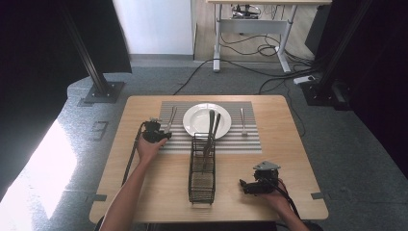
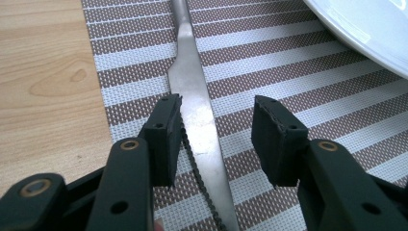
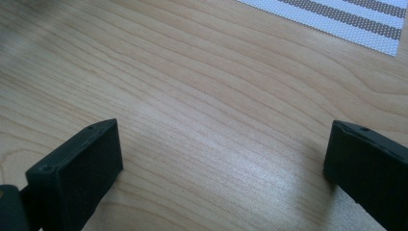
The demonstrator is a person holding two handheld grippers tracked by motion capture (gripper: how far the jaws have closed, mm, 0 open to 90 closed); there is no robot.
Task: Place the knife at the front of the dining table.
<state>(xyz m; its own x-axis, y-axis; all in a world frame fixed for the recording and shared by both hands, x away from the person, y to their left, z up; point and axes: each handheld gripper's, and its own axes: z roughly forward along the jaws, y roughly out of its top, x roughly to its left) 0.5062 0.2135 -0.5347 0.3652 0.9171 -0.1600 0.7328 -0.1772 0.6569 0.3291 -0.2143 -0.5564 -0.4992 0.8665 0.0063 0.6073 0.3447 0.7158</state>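
A silver knife [image 1: 171, 120] lies on the striped placemat [image 1: 240, 140], left of the white plate [image 1: 195, 120]. My left gripper [image 1: 165, 135] hovers low over its near end. In the left gripper view the serrated blade [image 2: 197, 110] runs between the jaws of my left gripper [image 2: 219, 106]. The left pad sits right at the blade's edge and the right pad stands well clear, so nothing is gripped. My right gripper [image 1: 243, 186] rests at the front right of the table. Its jaws are wide apart over bare wood in the right gripper view [image 3: 223, 130].
A black wire caddy [image 1: 202, 173] stands mid-table with two long utensils [image 1: 210, 132] leaning out toward the plate. A fork [image 1: 243, 120] lies on the mat right of the plate. The plate's rim [image 2: 365, 33] is close on the right of the left gripper.
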